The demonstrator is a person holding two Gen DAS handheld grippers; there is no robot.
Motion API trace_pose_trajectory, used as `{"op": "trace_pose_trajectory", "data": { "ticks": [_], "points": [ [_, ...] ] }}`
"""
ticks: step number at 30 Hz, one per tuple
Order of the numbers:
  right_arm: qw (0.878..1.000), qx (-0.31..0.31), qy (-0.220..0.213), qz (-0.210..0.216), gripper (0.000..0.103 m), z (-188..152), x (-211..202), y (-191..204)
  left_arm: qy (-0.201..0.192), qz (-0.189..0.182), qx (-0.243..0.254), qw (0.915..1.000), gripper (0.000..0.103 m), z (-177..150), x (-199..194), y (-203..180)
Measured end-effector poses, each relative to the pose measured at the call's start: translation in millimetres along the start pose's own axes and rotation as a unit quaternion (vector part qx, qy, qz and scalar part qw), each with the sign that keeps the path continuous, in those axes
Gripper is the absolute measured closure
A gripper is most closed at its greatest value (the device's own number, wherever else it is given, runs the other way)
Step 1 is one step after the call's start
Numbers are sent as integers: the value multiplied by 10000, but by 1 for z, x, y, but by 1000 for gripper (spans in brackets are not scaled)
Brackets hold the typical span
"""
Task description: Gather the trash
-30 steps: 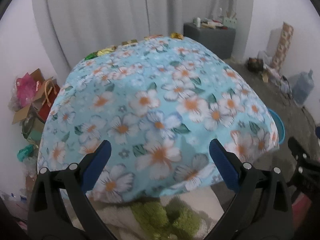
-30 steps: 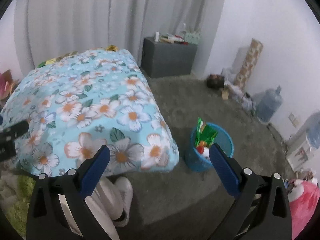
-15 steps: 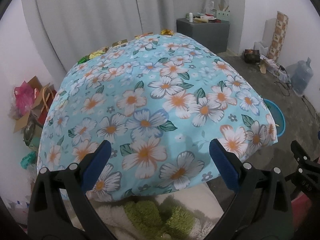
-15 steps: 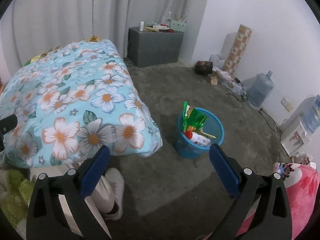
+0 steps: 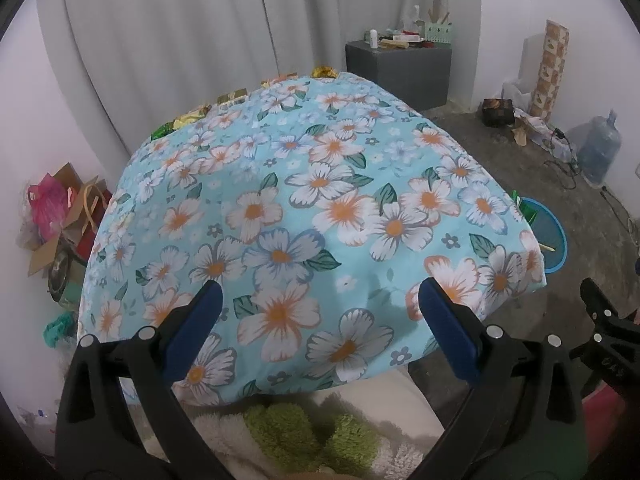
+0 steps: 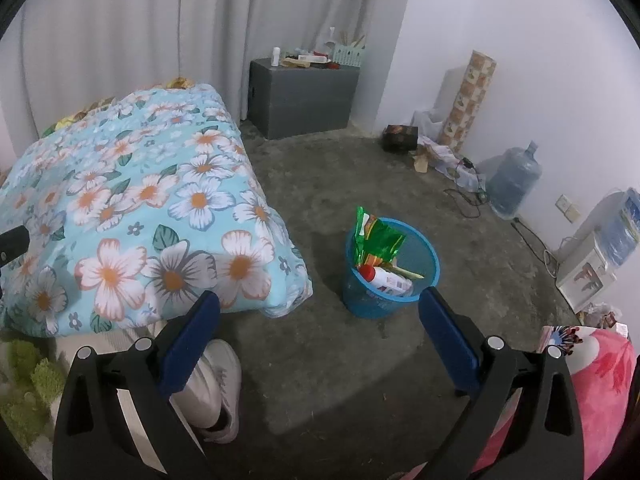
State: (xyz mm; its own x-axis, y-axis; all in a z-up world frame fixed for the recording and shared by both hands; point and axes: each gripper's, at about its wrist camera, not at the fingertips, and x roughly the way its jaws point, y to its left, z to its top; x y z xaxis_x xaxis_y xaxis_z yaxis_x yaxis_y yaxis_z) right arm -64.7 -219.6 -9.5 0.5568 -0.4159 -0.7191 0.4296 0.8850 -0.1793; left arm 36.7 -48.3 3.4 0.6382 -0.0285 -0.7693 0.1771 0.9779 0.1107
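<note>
A blue trash bin (image 6: 420,280) stands on the floor right of the table; it holds a green wrapper (image 6: 378,240) and a white bottle with a red cap (image 6: 386,278). Its rim also shows in the left wrist view (image 5: 554,236). Several shiny gold and green wrappers (image 5: 192,116) lie along the far edge of the table covered by a blue floral cloth (image 5: 312,216). My left gripper (image 5: 320,316) is open and empty above the table's near edge. My right gripper (image 6: 320,320) is open and empty above the floor, near the bin.
A grey cabinet (image 6: 304,96) with small items stands at the back wall. A water jug (image 6: 514,180), cables and a patterned roll (image 6: 466,100) line the right wall. Bags and boxes (image 5: 60,216) pile left of the table. The person's white shoe (image 6: 224,384) is below.
Both grippers have risen and pulled back, so the table and bin look further off and lower. Both stay open and empty.
</note>
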Motion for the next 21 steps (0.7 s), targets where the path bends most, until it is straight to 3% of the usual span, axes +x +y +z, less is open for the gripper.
{"op": "trace_pose_trajectory", "data": {
  "ticks": [21],
  "points": [
    [9999,90,-88,-64,6,5,-9,-11,-128,-125,-8,9998,9,3,-13,-3]
  ]
}}
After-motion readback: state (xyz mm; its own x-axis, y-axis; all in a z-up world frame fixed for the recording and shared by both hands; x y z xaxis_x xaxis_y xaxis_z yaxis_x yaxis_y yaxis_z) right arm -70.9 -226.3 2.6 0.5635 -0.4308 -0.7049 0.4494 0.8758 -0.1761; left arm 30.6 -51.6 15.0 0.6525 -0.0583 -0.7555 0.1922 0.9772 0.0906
